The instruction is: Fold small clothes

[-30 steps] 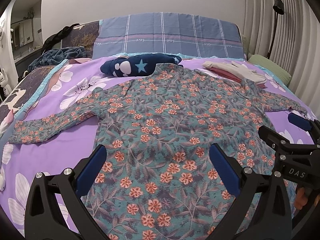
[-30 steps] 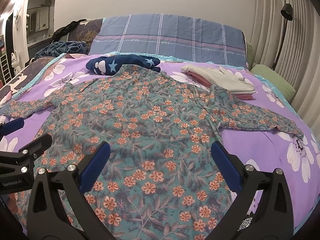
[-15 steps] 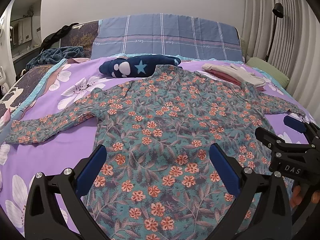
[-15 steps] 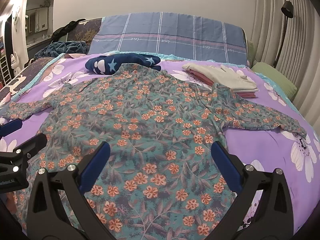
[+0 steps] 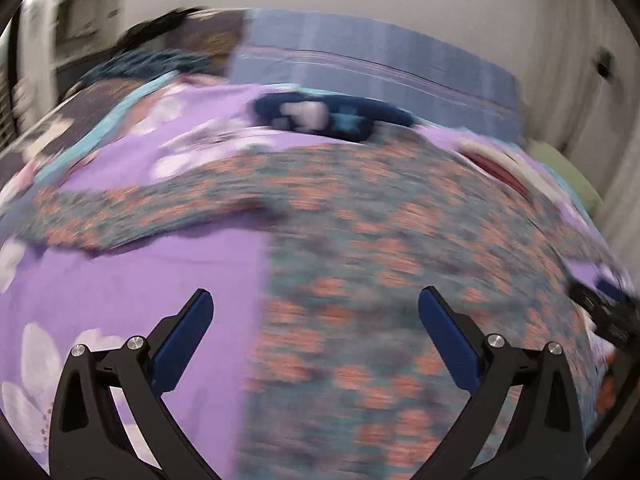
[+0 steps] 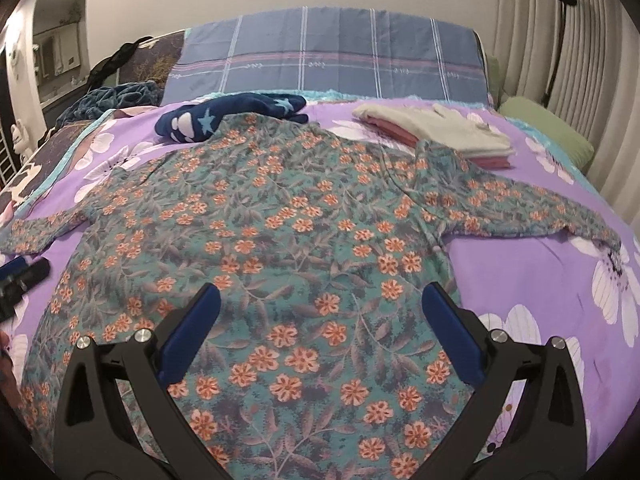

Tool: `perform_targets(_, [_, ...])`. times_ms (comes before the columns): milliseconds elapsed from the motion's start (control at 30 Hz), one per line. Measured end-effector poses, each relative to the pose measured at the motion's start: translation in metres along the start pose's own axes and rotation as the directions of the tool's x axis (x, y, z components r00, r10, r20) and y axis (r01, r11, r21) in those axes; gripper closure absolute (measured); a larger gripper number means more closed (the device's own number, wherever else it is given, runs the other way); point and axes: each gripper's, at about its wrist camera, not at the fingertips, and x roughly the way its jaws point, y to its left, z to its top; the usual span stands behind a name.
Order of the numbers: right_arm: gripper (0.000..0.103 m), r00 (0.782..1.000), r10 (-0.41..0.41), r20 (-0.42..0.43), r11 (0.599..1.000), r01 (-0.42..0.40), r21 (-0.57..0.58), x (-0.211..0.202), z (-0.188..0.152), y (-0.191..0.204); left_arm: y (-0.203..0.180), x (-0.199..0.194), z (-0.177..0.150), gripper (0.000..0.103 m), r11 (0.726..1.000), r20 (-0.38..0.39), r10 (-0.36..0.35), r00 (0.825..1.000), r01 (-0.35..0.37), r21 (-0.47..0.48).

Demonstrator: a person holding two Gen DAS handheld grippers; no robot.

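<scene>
A teal long-sleeved shirt with orange flowers lies spread flat on the purple bedspread, both sleeves out to the sides. My right gripper hovers open over the shirt's lower middle, nothing between its blue pads. In the blurred left wrist view the same shirt fills the right half, and my left gripper stands open above the shirt's left side edge, under the left sleeve. The left gripper's tip also shows at the right wrist view's left edge.
A folded navy garment with stars lies past the collar. A folded stack of cream and pink clothes sits at the far right beside a green pillow. A blue plaid pillow leans at the headboard. Curtains hang on the right.
My left gripper has swung fast to the left, blurring its view; it now sits over the shirt's left edge. The right gripper has barely moved. Both stay open.
</scene>
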Motion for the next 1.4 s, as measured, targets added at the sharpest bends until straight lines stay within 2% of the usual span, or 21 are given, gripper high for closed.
perform_targets(67, [0.002,1.000,-0.011,-0.002,1.000,0.011,-0.007,0.003,0.000,-0.002,0.041,0.005,0.007,0.018,0.994,-0.005,0.028,1.000,-0.029,-0.102])
perform_targets(133, [0.002,1.000,-0.029,-0.002,0.999,0.029,-0.027,0.006,0.000,-0.002,0.098,0.013,0.012,0.031,0.965,-0.024,0.040,0.999,-0.045,-0.257])
perform_targets(200, [0.002,0.999,-0.042,-0.004,0.998,0.042,-0.040,0.009,0.001,-0.002,0.154,0.022,0.013,0.051,0.911,-0.042,0.040,0.998,-0.054,-0.410])
perform_targets(300, [0.002,0.999,-0.054,-0.009,0.998,0.054,-0.038,0.013,0.003,-0.003,0.219,0.032,0.014,0.055,0.838,-0.056,0.103,0.993,-0.116,-0.533])
perform_targets(400, [0.002,0.998,-0.057,-0.015,0.998,0.057,-0.030,0.016,0.005,-0.002,0.261,0.040,0.014,0.055,0.770,-0.079,0.169,0.982,-0.182,-0.611])
perform_targets(467, [0.002,0.998,-0.057,-0.019,0.998,0.056,-0.034,0.019,0.006,0.000,0.286,0.046,0.016,0.055,0.721,-0.059,0.168,0.984,-0.164,-0.673])
perform_targets(567, [0.002,0.998,-0.061,-0.029,0.997,0.060,-0.051,0.023,0.007,0.004,0.300,0.050,0.027,0.055,0.704,-0.047,0.216,0.975,-0.188,-0.685])
perform_targets(633, [0.002,0.997,-0.061,-0.036,0.997,0.059,-0.053,0.025,0.007,0.006,0.308,0.054,0.037,0.071,0.691,-0.052,0.275,0.960,-0.234,-0.684])
perform_targets(667, [0.002,0.997,-0.061,-0.039,0.997,0.059,-0.052,0.026,0.007,0.006,0.311,0.057,0.041,0.094,0.677,-0.069,0.316,0.946,-0.276,-0.682])
perform_targets(700, [0.002,0.997,-0.060,-0.042,0.997,0.058,-0.048,0.027,0.007,0.005,0.315,0.059,0.046,0.100,0.665,-0.083,0.339,0.937,-0.301,-0.683])
perform_targets(767, [0.002,0.997,-0.063,-0.045,0.997,0.061,-0.043,0.029,0.007,0.003,0.310,0.058,0.054,0.101,0.664,-0.070,0.339,0.938,-0.291,-0.689])
perform_targets(800, [0.002,0.997,-0.068,-0.044,0.997,0.066,-0.042,0.029,0.006,0.002,0.304,0.058,0.060,0.101,0.680,-0.055,0.338,0.940,-0.285,-0.676])
perform_targets(900, [0.002,0.996,-0.077,-0.042,0.997,0.076,-0.028,0.032,0.007,-0.004,0.251,0.055,0.095,0.101,0.800,0.028,0.302,0.953,-0.238,-0.551])
perform_targets(933, [0.002,0.996,-0.076,-0.043,0.997,0.076,-0.018,0.033,0.008,-0.006,0.218,0.053,0.112,0.101,0.855,0.069,0.245,0.967,-0.182,-0.486])
perform_targets(1000, [0.002,0.997,-0.068,-0.047,0.998,0.068,0.002,0.034,0.008,-0.010,0.157,0.052,0.134,0.101,0.926,0.118,0.141,0.983,-0.089,-0.367])
perform_targets(1067, [0.002,0.997,-0.054,-0.046,0.998,0.055,0.018,0.033,0.007,-0.014,0.093,0.050,0.145,0.101,0.972,0.147,0.025,0.989,0.011,-0.236])
perform_targets(1133, [0.002,0.997,-0.056,-0.043,0.998,0.057,0.018,0.032,0.006,-0.017,0.020,0.051,0.150,0.101,0.987,0.152,-0.114,0.982,0.129,-0.093])
perform_targets(1167, [0.002,0.997,-0.061,-0.041,0.998,0.061,0.018,0.031,0.006,-0.021,-0.001,0.050,0.147,0.101,0.985,0.147,-0.151,0.977,0.161,-0.054])
perform_targets(1233, [0.002,0.997,-0.069,-0.040,0.997,0.070,0.026,0.031,0.005,-0.028,-0.071,0.056,0.138,0.101,0.960,0.099,-0.278,0.955,0.273,0.065])
perform_targets(1300, [0.002,0.995,-0.085,-0.043,0.995,0.087,0.047,0.031,0.002,-0.040,-0.121,0.064,0.124,0.101,0.931,0.048,-0.345,0.937,0.335,0.143])
perform_targets(1400, [0.002,0.993,-0.106,-0.054,0.990,0.111,0.092,0.031,-0.002,-0.062,-0.185,0.089,0.090,0.100,0.897,-0.050,-0.374,0.926,0.375,0.234])
